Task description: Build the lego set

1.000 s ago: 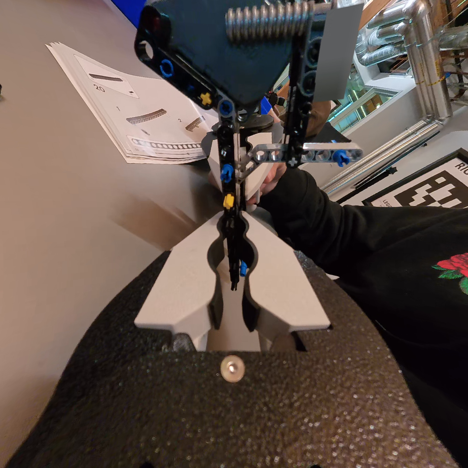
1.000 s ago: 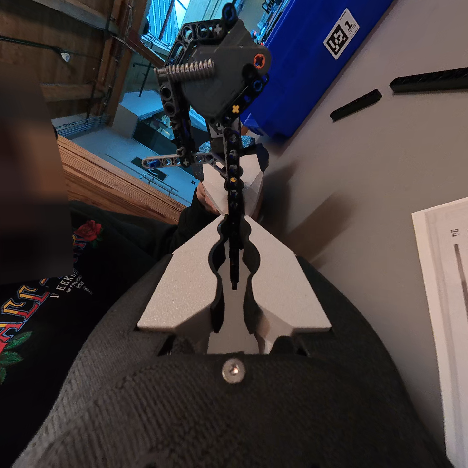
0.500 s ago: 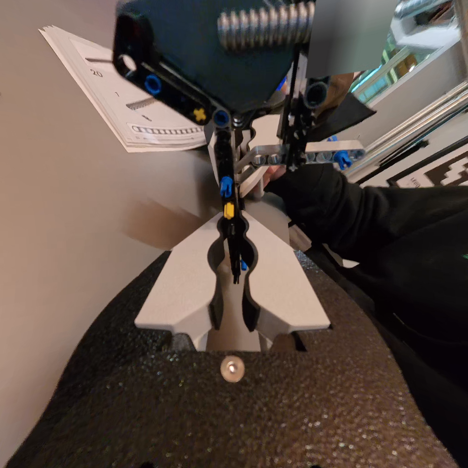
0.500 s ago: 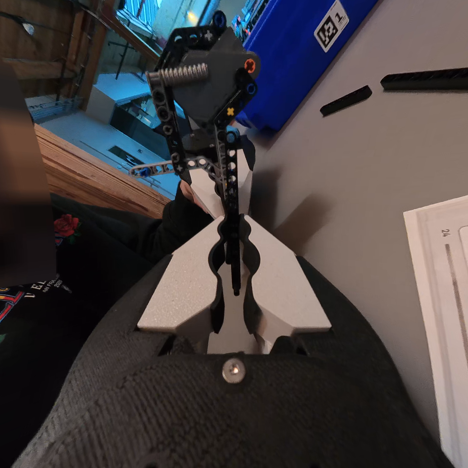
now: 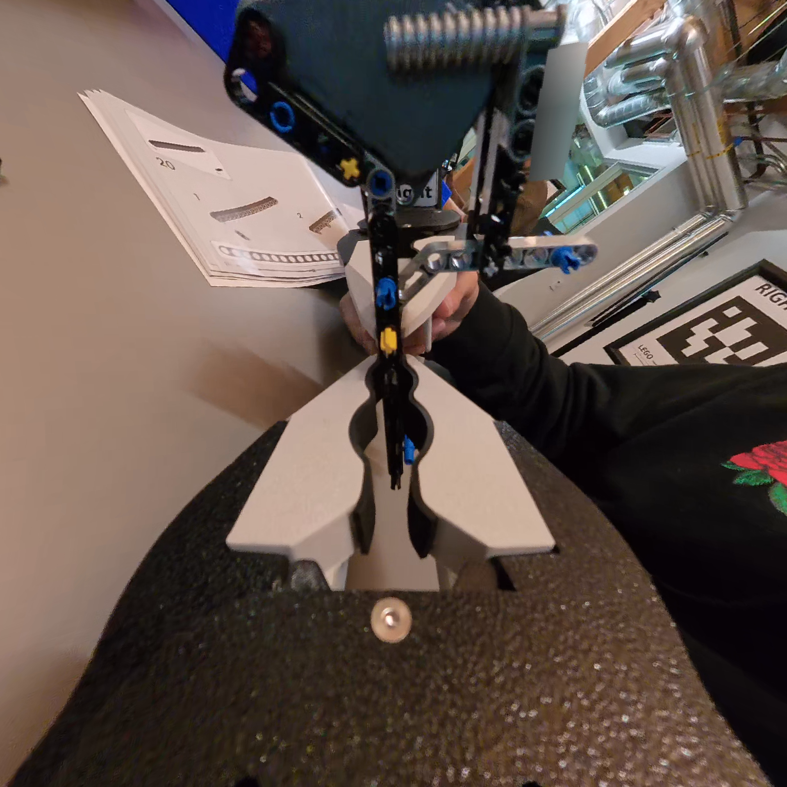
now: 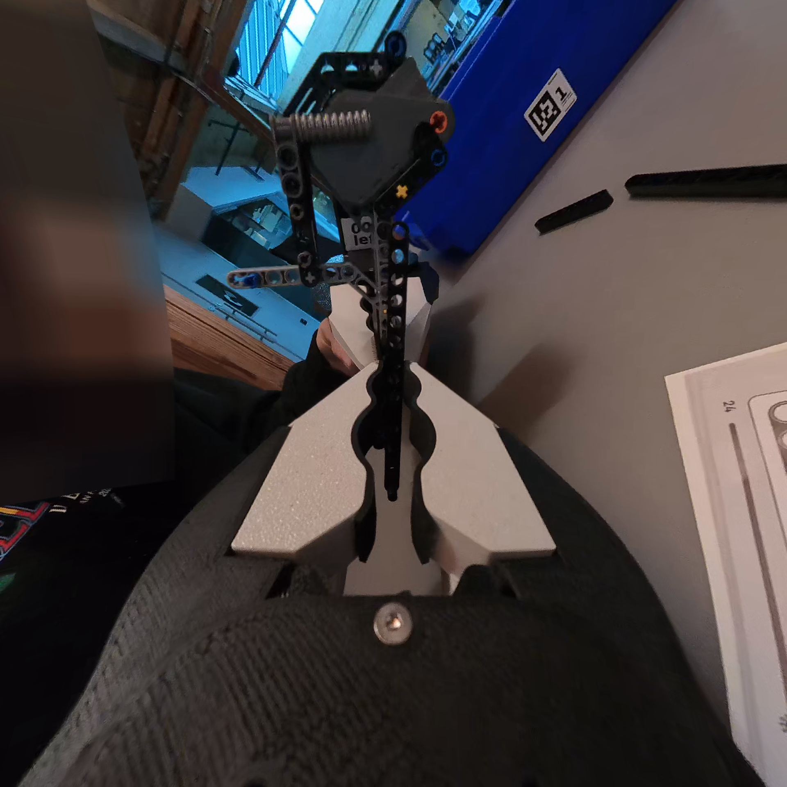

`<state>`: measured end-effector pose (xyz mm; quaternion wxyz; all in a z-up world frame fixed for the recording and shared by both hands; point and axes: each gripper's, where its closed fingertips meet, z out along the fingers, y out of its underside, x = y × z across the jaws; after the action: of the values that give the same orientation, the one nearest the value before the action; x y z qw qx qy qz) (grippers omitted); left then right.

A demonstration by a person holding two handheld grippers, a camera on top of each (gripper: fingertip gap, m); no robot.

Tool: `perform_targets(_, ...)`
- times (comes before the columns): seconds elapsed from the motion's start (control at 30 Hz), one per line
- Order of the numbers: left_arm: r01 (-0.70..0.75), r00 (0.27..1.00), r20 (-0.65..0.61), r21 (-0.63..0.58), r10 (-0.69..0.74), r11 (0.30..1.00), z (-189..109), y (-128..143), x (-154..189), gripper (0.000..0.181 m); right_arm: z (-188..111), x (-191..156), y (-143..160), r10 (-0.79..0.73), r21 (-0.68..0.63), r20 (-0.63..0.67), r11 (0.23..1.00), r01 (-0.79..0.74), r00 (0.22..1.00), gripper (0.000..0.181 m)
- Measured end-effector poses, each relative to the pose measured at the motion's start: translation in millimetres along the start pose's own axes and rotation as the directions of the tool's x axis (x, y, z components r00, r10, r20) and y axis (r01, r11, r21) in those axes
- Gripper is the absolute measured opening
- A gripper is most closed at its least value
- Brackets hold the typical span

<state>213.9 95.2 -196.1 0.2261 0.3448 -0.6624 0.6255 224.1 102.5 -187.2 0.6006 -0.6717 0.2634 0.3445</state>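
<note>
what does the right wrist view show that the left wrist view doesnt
Only the right wrist view shows the blue bin and two loose black beams on the table. Only the left wrist view shows the silver pipes and a framed black-and-white marker. Both show the lego model, clamped by the left gripper and right gripper, and the instruction booklet.

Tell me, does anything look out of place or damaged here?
Nothing stands out. Both the left gripper and the right gripper are shut on the black beam of the lego assembly, which looks intact.
</note>
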Motion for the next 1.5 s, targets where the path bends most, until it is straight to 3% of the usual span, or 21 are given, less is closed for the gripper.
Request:
perform_targets(0.33,0.019,1.0,-0.021,0.088,-0.017,0.996,-9,-12,-1,0.005,-9,-2,-11,0.016,0.081,0.028,0.997,-0.018,0.999,0.006)
perform_targets(0.63,0.009,1.0,-0.007,0.1,-0.009,0.995,-10,-15,-2,0.005,-4,-1,-2,-0.003,0.024,0.01,1.0,0.003,1.0,0.005)
perform_targets(1.17,0.003,0.999,0.04,0.2,-0.011,0.98,-9,-28,-8,0.005,-6,4,-23,0.041,0.205,-0.042,0.978,-0.031,0.998,0.005)
perform_targets(1.5,0.006,0.998,0.055,0.216,-0.018,0.976,-10,-31,-10,0.01,-3,3,-19,-0.003,0.186,-0.065,0.982,0.015,0.998,0.005)
